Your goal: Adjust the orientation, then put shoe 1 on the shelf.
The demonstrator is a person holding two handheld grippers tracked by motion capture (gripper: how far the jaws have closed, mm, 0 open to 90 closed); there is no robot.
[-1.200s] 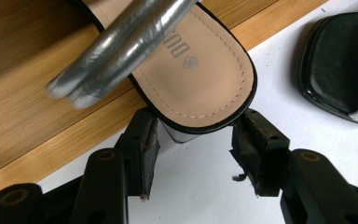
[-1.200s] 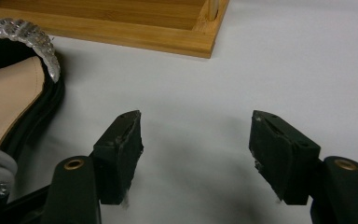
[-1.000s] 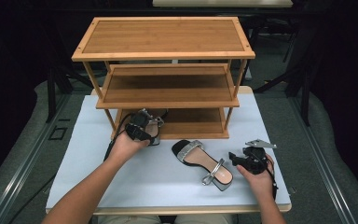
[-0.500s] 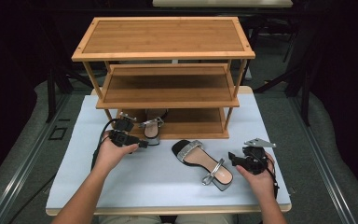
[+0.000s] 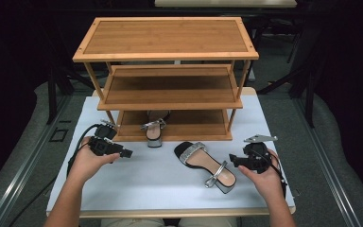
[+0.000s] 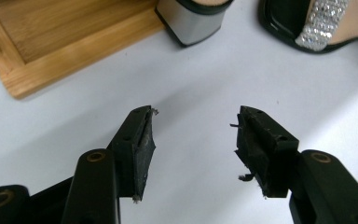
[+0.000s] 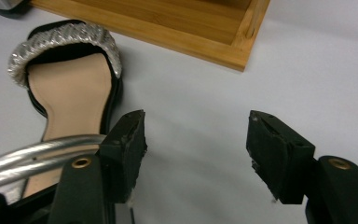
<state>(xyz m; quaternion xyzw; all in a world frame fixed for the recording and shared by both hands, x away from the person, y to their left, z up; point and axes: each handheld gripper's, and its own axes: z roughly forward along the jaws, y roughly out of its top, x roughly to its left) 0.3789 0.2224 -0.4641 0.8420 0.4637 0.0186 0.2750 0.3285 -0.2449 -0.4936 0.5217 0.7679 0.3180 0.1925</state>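
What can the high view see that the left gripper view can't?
High view alone: the whole wooden rack with its three shelves, both hands, the right claw beside the sandal on the table, and how the sandal on the bottom shelf sits with its heel sticking out over the front edge.

Left gripper view alone: a close look at the left claw, its worn black pads apart with nothing between them.

Both: the white table, the rack's bottom shelf corner, the silver heel and the sparkly strap.
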